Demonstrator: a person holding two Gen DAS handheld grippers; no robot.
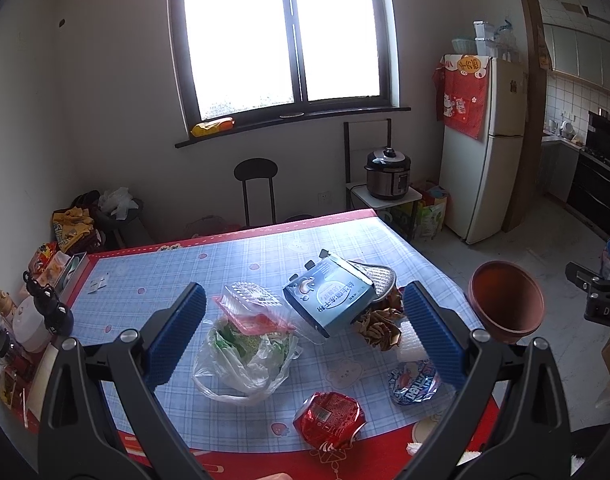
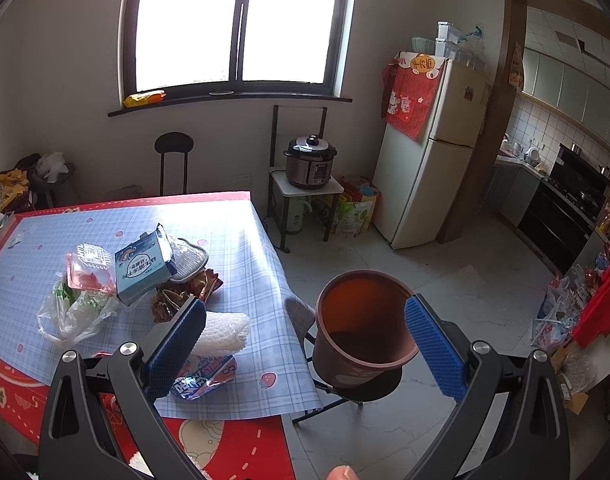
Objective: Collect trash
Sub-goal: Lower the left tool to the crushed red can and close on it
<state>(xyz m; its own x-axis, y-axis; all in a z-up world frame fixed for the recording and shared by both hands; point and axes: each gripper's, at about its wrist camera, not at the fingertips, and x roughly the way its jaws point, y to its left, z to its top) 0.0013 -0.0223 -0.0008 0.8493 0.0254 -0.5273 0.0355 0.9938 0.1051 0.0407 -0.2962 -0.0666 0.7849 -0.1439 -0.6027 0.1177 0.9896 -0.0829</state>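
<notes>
A pressure cooker [image 1: 387, 173] is set on a small white stand [image 1: 385, 197] beside a white fridge [image 1: 485, 160], over which a red cloth [image 1: 463, 100] is draped. A black stool [image 1: 255, 184] is placed under the window [image 1: 285, 36].

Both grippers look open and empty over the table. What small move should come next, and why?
Probably lower the open right gripper onto the white foam net. It lies at the table edge nearest the brown bin, and nothing is held yet.

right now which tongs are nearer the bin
Right. The right tongs hang open just in front of the bin, beside the table edge. The left tongs are open over the table's trash, bin off to their right.
</notes>
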